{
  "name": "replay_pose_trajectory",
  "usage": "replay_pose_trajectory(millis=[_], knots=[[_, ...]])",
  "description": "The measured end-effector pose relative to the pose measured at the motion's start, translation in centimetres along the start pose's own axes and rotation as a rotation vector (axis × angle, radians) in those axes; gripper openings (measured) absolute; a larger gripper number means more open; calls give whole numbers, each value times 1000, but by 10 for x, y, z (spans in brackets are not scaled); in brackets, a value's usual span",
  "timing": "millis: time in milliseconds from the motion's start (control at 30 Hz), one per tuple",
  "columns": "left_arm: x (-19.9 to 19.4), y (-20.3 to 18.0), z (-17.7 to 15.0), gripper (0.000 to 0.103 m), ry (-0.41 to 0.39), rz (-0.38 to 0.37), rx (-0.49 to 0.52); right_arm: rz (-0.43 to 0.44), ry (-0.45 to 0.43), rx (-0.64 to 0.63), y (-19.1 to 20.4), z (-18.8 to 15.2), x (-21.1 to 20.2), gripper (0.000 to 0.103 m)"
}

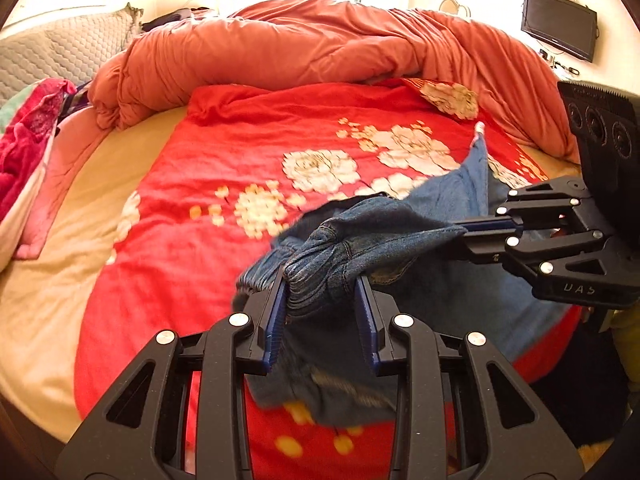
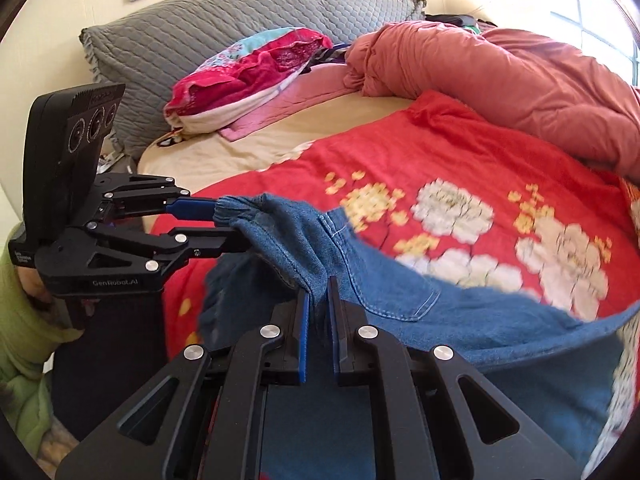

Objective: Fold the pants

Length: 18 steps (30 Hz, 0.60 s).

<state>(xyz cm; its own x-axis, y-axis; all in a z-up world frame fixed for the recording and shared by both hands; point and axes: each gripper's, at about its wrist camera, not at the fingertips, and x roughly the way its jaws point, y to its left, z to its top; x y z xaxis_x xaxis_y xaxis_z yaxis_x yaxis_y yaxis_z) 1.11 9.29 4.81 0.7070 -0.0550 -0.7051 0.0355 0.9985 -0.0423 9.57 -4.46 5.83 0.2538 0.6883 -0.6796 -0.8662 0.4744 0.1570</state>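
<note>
Two hand-held grippers hold a pair of blue denim pants (image 1: 384, 232) up by the waistband above a red flowered blanket (image 1: 224, 184) spread on a bed. The left gripper (image 1: 322, 300) is clamped on a bunched part of the elastic waistband, and the right gripper (image 2: 319, 312) is pinched narrow on the waist edge near a back pocket. This looks like the opening step, so the next move probably calls for lowering the pants flat onto the blanket, legs stretched out.
</note>
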Motion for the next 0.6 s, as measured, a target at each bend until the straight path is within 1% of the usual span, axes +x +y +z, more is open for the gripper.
replay_pose_trajectory(millis=[67,200,300,367,467,500,533,600], knots=[[-6,-4,-8,24,13,0,-2,5,3,-1,10,-10,-3,7],[-7,-8,-24,24,68,11,-14,14,13,-7,26,-28,-3,7],[-6,-5,-34,26,106,6,-46,15,43,-23,37,-40,5,7],[-9,0,-40,28,119,-7,-83,34,65,-18,42,-47,11,7],[-18,5,-48,31,130,-24,-117,53,75,-13,46,-53,14,7],[-20,6,-51,31,133,-19,-121,57,78,-13,48,-55,14,8],[-25,7,-54,31,131,1,-128,56,84,-17,50,-56,15,10],[-34,11,-56,31,119,32,-142,59,89,-28,52,-60,16,10]])
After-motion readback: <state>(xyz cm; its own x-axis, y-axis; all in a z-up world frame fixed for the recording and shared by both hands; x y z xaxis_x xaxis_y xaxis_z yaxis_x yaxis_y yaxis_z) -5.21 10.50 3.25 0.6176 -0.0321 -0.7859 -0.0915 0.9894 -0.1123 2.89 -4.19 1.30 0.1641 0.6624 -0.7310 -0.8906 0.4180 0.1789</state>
